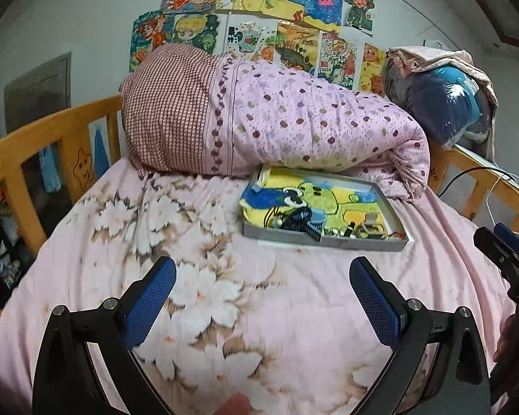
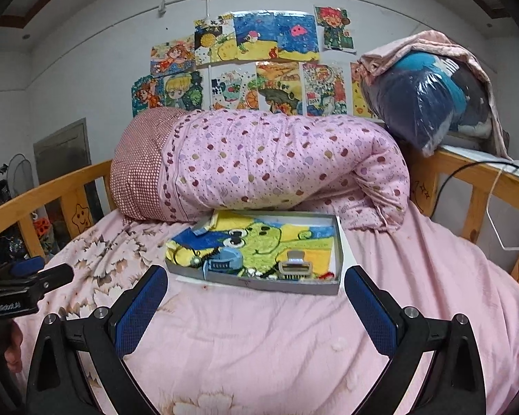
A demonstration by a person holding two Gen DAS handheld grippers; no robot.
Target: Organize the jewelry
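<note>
The left gripper (image 1: pixel 263 297) is wide open and holds nothing; its two blue fingers (image 1: pixel 148 301) hang over the pink flowered bedsheet (image 1: pixel 197 276). The right gripper (image 2: pixel 256 306) is also wide open and empty.

The grey tray (image 2: pixel 259 282) with the jewelry lies on the bed. In the left wrist view it is at about 1 o'clock from the left gripper, well apart from the fingers. In the right wrist view it is straight ahead at 12 o'clock, near the fingertips but not touching. Inside the tray, over a yellow and green cartoon towel (image 2: pixel 266 238), the small pieces sit along the near edge: a blue band like a watch (image 2: pixel 223 263), a grey comb-like clip (image 2: pixel 296 269), and more small items I cannot tell apart.

Behind the tray, at 12 o'clock, a rolled pink dotted quilt (image 2: pixel 276 162) touches its far edge. A wooden bed rail (image 2: pixel 474 180) runs at 2 o'clock. Nothing stands between the grippers and the tray.
</note>
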